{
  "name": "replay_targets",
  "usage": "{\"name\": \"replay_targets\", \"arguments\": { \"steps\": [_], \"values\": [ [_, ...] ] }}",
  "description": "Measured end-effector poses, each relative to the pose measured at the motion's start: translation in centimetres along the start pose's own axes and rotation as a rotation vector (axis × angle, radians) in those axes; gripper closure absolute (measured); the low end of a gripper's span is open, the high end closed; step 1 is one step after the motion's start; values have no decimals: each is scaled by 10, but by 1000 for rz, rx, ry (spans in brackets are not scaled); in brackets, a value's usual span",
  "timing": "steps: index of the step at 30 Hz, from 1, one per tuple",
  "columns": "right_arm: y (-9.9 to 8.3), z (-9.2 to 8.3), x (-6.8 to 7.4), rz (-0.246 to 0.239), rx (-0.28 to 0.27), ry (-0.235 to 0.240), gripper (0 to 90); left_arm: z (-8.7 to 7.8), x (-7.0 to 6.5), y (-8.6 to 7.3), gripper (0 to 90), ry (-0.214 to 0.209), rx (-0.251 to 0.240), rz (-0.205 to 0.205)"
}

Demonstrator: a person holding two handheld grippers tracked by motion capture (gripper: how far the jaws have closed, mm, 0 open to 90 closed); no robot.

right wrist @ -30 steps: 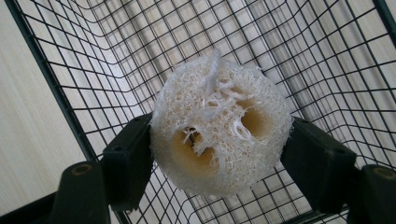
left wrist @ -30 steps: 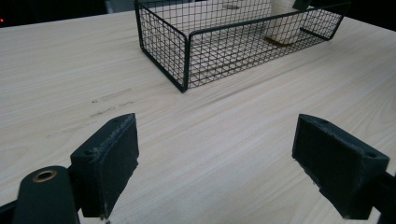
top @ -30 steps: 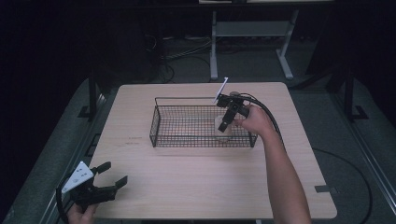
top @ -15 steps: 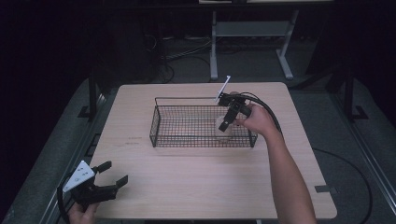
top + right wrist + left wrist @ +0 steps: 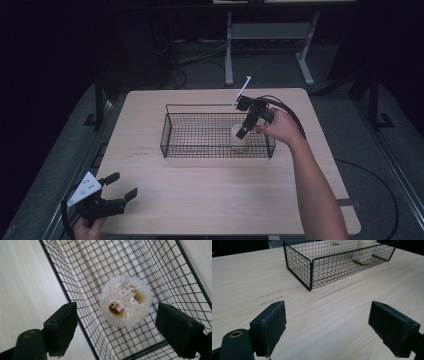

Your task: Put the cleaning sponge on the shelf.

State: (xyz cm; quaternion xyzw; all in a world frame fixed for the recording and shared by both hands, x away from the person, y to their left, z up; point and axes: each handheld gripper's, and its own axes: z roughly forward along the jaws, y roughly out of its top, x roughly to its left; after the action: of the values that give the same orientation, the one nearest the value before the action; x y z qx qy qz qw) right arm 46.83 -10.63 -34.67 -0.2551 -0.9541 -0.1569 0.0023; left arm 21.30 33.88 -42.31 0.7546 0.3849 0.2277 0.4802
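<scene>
Right gripper (image 5: 241,132) is held above the right end of the basket (image 5: 170,131), jaws spread wide and empty, with the loofah (image 5: 125,300) seen between them and below in the right gripper view. Left gripper (image 5: 121,187) is held low over the near left corner of the table (image 5: 210,195), well apart from the basket, its jaws likewise apart with nothing between them.

A pale wood-grain top, smooth and flat, is presented by the table. The basket is a shallow rectangular tray of thin black wire mesh with a stiffer rim; it is judged rigid and light, and likely to slide if pushed.

The loofah lies on the basket floor near the right end wall. It is a short cream-coloured round slice of dried fibrous sponge, pierced by a few holes, with loose strands at the top. It is judged very light, rough enough not to slip, and springy rather than fragile, so some crushing would be tolerated. A hold across its round outer wall, one jaw on each side, is judged best; the frayed fibres would give a poor hold.
</scene>
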Motion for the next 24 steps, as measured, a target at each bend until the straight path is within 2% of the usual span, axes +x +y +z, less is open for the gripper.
{"name": "replay_targets", "arguments": {
  "steps": [10, 24],
  "values": [
    [-5, -11, 8, -22, -13, 2, 173, 0, 1, -1, 138, 7, -6, -14],
    [-17, -23, 19, -50, -27, 2, 171, 0, 1, -1, 138, 6, 3, -9]
  ]
}}
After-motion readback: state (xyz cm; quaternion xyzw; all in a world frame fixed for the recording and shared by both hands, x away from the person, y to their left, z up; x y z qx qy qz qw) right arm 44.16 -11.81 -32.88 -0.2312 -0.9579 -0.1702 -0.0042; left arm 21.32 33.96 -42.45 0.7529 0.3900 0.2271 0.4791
